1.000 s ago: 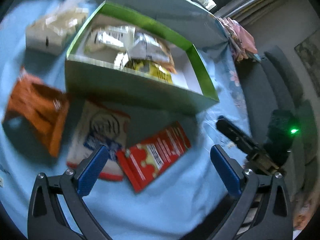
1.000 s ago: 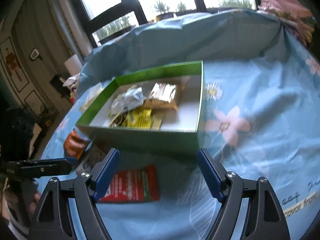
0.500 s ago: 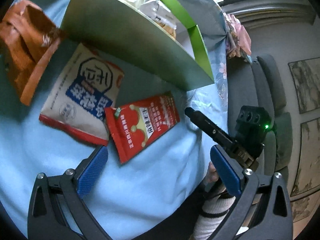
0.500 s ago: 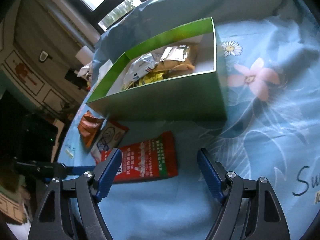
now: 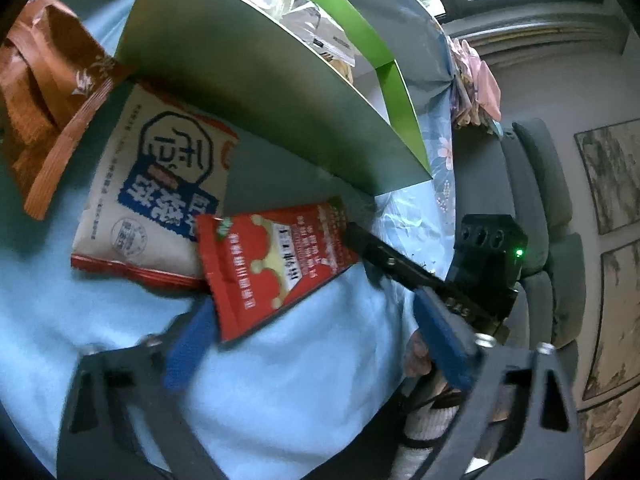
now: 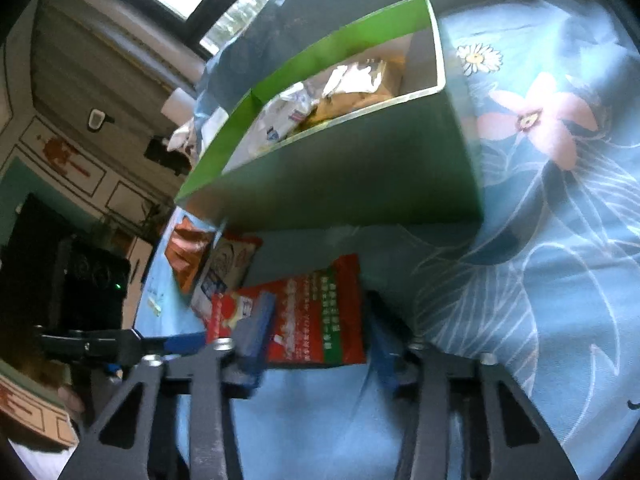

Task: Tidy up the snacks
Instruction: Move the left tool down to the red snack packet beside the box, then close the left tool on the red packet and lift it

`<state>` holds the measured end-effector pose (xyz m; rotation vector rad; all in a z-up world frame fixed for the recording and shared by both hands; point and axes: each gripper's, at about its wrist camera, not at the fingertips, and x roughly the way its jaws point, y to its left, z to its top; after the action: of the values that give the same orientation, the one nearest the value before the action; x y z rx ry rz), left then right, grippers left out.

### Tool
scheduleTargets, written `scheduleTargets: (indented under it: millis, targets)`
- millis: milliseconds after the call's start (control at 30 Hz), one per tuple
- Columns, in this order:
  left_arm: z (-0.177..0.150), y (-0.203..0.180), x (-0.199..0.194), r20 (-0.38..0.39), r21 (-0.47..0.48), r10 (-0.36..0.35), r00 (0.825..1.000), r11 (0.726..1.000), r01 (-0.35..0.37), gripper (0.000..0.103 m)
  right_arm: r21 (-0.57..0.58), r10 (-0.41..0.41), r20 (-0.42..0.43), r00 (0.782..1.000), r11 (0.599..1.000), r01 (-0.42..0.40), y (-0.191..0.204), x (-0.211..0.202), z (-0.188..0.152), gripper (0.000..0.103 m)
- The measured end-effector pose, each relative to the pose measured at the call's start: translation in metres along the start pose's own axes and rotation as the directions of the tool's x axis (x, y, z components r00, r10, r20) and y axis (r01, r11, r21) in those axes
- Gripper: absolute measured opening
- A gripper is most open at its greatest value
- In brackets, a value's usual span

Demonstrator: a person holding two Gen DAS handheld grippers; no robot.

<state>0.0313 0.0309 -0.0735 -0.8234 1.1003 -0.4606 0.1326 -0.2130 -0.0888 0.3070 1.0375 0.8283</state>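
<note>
Right gripper [image 6: 316, 332] jaws closing around red snack packet [image 6: 316, 316], lower centre; not clamped. Left gripper [image 5: 316, 344] closing, empty. Seat pads squarely before lifting into green box [image 6: 340, 184].

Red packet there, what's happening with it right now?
A person is working both grippers around the red packet, which lies on the blue cloth in front of the green box. The right gripper straddles it, its jaws closing, the packet between them. The left gripper is closing too, near the packet's other end. A white packet and an orange packet still lie outside the box.
</note>
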Motion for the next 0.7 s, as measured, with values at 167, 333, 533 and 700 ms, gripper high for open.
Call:
scheduleTargets:
  millis: [167, 333, 533, 700]
  targets:
    - [0.001, 0.005, 0.003, -0.002, -0.017, 0.039, 0.999, 0.999, -0.039, 0.052, 0.002, 0.001, -0.004, 1.000, 1.000, -0.001, -0.003, -0.001, -0.002, 0.017]
    - [-0.002, 0.001, 0.000, -0.002, 0.022, 0.092, 0.996, 0.996, -0.092, 0.031, -0.013, 0.017, -0.006, 1.000, 1.000, -0.017, 0.001, -0.003, -0.005, 0.008]
    - [-0.007, -0.022, -0.008, 0.039, 0.134, 0.115, 0.993, 0.984, -0.119, 0.026, -0.039, 0.052, 0.036, 0.998, 0.998, -0.050, 0.011, -0.013, -0.006, 0.003]
    - [-0.008, -0.031, -0.014, 0.079, 0.177, 0.094, 0.992, 0.978, -0.107, 0.022, -0.055, 0.089, 0.054, 0.995, 0.995, -0.086, 0.019, -0.019, -0.006, 0.003]
